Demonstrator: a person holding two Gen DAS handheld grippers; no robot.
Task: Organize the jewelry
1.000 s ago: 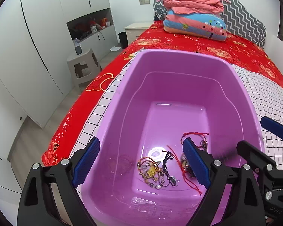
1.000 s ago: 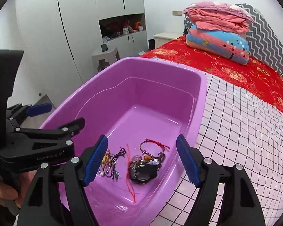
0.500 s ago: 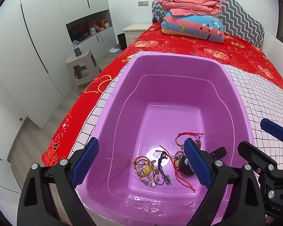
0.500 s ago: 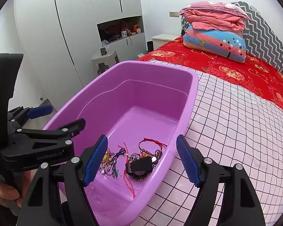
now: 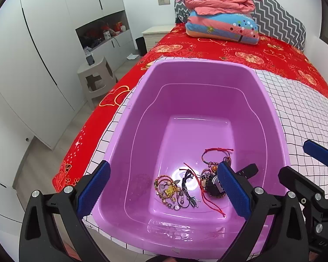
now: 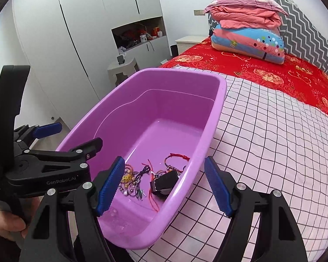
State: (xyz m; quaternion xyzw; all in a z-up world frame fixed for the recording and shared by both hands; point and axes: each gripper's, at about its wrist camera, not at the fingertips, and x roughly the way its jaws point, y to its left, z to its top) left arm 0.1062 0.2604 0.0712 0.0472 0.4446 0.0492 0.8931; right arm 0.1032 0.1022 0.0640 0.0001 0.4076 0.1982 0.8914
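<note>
A purple plastic basin [image 5: 199, 62] stands on the bed. On its floor lies a small heap of jewelry: beaded bracelets [image 5: 166, 187], a black cord [image 5: 185, 181], a red string bracelet [image 5: 216, 152] and a black watch [image 5: 214, 185]. My left gripper [image 5: 163, 166] hovers over the basin's near end; its jaws are opening and hold nothing. My right gripper [image 6: 164, 159] is open and empty, with the basin's [image 6: 220, 100] right rim seen between its fingers and the watch [image 6: 164, 183] just below.
A white checked sheet [image 6: 273, 142] covers the bed to the right of the basin, over a red bedspread [image 5: 251, 52]. Folded quilts and pillows [image 5: 223, 26] are stacked at the headboard. A grey stool [image 5: 96, 76] and white wardrobes stand left of the bed.
The right gripper has drifted to the right, from over the basin's floor to over its right rim. The left jaws have widened slightly. The jewelry heap stays in the basin.
</note>
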